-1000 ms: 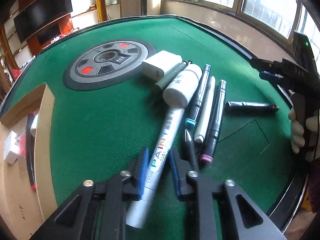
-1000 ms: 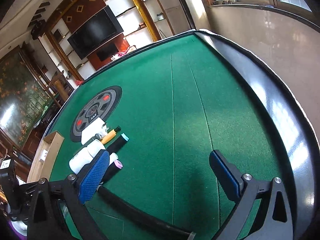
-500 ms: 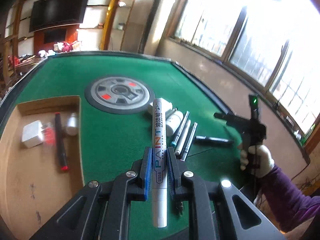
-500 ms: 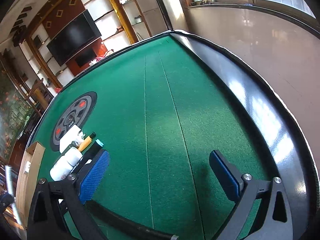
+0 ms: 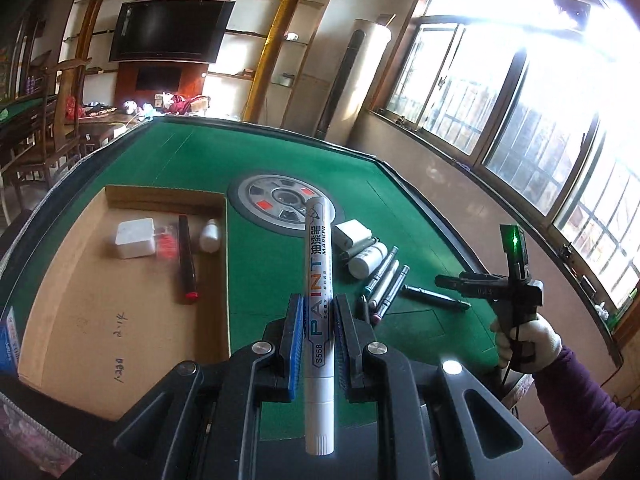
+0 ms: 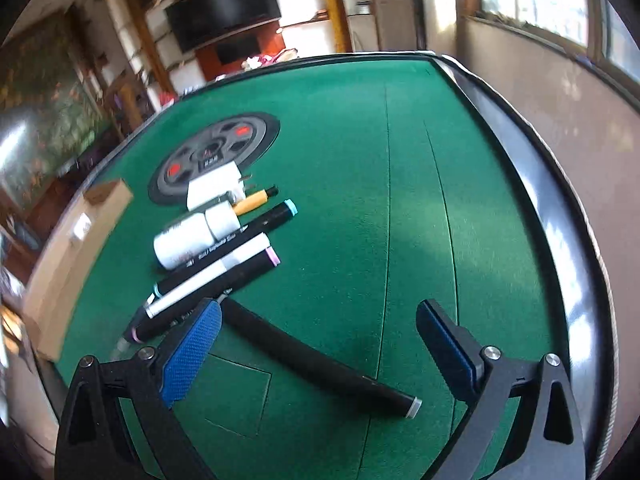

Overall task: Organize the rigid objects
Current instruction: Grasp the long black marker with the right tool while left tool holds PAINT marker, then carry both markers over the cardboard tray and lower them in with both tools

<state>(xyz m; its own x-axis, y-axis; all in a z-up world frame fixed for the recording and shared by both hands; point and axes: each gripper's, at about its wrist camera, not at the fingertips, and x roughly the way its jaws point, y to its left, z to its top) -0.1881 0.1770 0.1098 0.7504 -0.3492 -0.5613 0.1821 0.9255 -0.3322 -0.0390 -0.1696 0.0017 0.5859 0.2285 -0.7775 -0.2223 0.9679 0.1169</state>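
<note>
My left gripper (image 5: pixel 316 320) is shut on a white paint marker (image 5: pixel 318 280) and holds it in the air above the green table. A cardboard tray (image 5: pixel 120 320) lies below to the left with a white adapter (image 5: pixel 134 237), a black pen (image 5: pixel 186 264) and a small white bottle (image 5: pixel 210 234) in it. My right gripper (image 6: pixel 320 336) is open and empty, low over a black pen (image 6: pixel 316 360). Beside it lie several markers (image 6: pixel 224 256), a white bottle (image 6: pixel 188 242) and a white charger (image 6: pixel 214 189). The right gripper also shows in the left wrist view (image 5: pixel 468 284).
A round grey control panel (image 5: pixel 286 204) sits at the middle of the table. The raised black table rim (image 6: pixel 560 240) runs along the right side. A blue box edge (image 5: pixel 10 340) shows at the tray's near left corner.
My left gripper has lifted the paint marker off the table and risen, swinging left so the tray is in view. My right gripper has turned left toward the markers and black pen.
</note>
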